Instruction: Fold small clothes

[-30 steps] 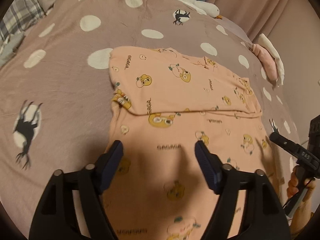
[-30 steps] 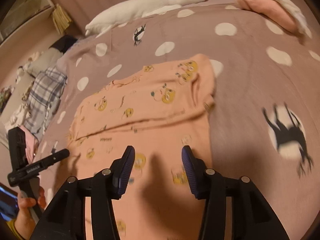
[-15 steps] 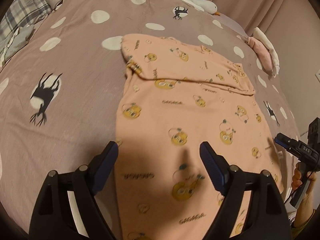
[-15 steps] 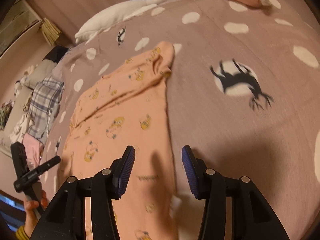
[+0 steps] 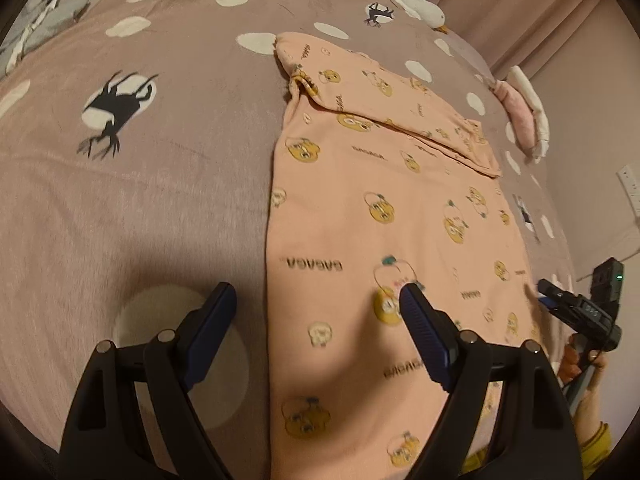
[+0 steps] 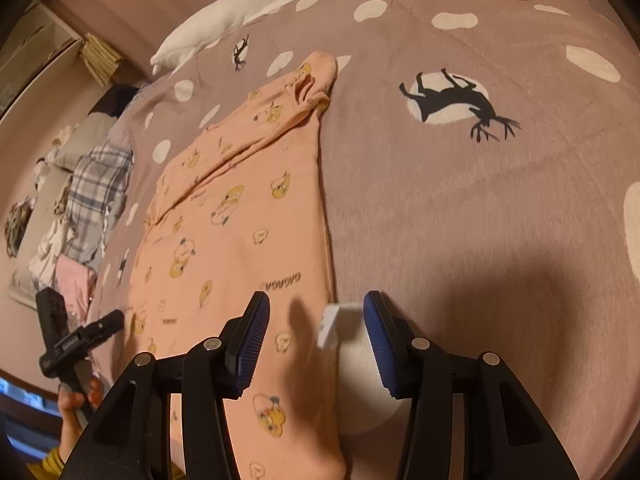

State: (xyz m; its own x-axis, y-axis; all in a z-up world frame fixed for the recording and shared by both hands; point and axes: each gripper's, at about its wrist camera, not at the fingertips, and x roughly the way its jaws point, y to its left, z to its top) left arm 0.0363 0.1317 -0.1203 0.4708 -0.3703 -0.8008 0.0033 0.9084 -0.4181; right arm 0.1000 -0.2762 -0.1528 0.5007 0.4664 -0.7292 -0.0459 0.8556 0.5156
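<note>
A pink garment [image 5: 380, 208] with yellow cartoon prints lies flat on the mauve spotted bedspread [image 5: 160, 184], its far part folded over in a band. My left gripper [image 5: 318, 300] hovers open and wide over the garment's left edge near the hem, one finger over the bedspread and one over the cloth. In the right wrist view my right gripper [image 6: 316, 312] is open above the right edge of the garment [image 6: 240, 216], with a small white tag [image 6: 330, 326] between its fingers. Neither grips anything. Each gripper shows in the other's view, held by a hand [image 5: 576, 308] [image 6: 80, 336].
A white goose plush [image 6: 224, 28] lies at the bed's far end. Folded pink and white clothes [image 5: 520, 116] sit at the far right edge. A plaid heap [image 6: 100, 184] and other laundry lie beyond the left side. Curtains hang behind.
Both grippers have drawn back along the garment from its middle to the near part, the left shifting onto the left edge, the right onto the right edge. The left jaws have widened a little.
</note>
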